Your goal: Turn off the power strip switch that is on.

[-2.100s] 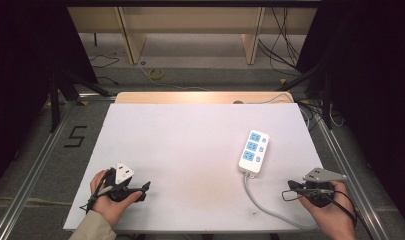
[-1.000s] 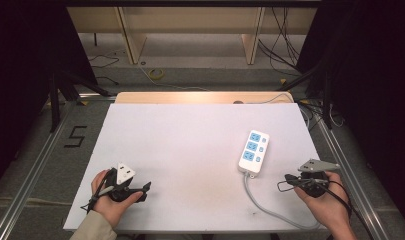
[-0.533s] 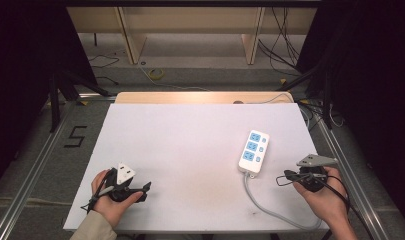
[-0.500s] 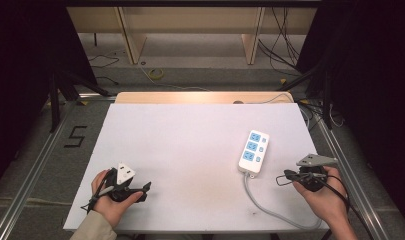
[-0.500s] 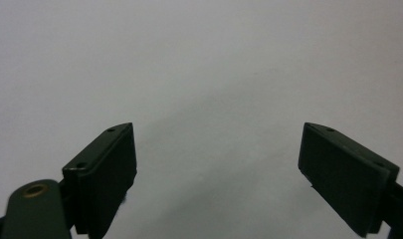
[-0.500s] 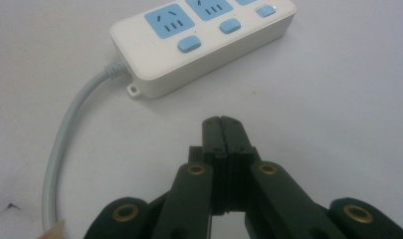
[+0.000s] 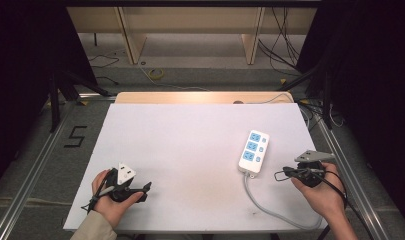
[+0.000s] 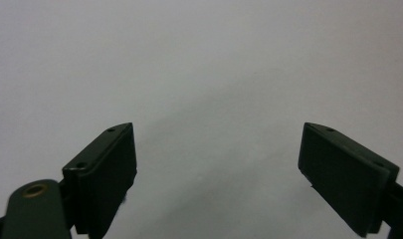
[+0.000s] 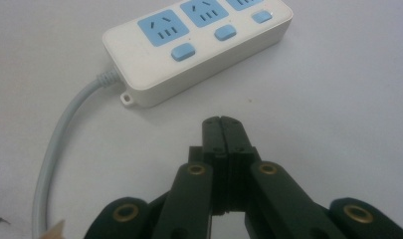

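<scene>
A white power strip (image 7: 253, 152) lies on a white desk (image 7: 190, 150). Just beside it, the right tool (image 9: 222, 123) is pressed together, empty. The left tool (image 8: 216, 164) is spread apart.

A big white table (image 7: 190, 150) stands in the middle. A wooden shelf (image 7: 190, 20) stands far behind it. A yellow cable (image 7: 156, 74) lies coiled on the floor near the shelf. A black number 5 (image 7: 75, 136) is marked on the floor at the left.
</scene>
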`<state>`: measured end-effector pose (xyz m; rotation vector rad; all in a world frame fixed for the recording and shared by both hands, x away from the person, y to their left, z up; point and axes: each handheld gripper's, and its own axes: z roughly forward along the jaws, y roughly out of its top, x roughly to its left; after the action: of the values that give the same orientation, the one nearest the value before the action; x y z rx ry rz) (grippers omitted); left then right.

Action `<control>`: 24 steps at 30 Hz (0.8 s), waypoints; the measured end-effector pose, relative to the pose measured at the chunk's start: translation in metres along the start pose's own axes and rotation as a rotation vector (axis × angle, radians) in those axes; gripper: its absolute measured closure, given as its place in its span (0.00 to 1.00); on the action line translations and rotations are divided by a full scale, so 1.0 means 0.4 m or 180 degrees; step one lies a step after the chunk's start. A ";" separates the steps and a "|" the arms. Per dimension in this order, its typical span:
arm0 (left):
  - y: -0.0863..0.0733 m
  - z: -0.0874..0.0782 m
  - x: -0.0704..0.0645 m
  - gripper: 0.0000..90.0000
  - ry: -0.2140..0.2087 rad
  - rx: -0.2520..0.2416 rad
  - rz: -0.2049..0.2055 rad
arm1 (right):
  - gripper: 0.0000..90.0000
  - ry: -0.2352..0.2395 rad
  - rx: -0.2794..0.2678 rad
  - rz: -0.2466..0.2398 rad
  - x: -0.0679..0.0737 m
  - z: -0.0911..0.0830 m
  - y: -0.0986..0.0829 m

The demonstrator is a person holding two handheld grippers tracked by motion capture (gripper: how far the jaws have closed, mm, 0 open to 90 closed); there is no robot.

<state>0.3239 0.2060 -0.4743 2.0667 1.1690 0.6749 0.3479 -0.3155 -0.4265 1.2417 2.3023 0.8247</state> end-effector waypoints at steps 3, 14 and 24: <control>0.000 0.000 0.000 0.17 0.0000 0.0000 0.0003 | 1.00 -0.0006 0.0002 0.0000 -0.003 0.003 0.003; 0.000 0.000 0.000 0.17 0.0013 0.0002 -0.0001 | 1.00 -0.0017 0.0027 0.0009 -0.014 0.014 0.018; 0.000 0.000 0.000 0.17 0.0004 0.0011 0.0015 | 1.00 -0.0020 0.0091 0.0012 -0.028 0.029 0.031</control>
<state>0.3239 0.2060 -0.4746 2.0727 1.1670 0.6772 0.3683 -0.3161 -0.4262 1.2591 2.3151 0.7907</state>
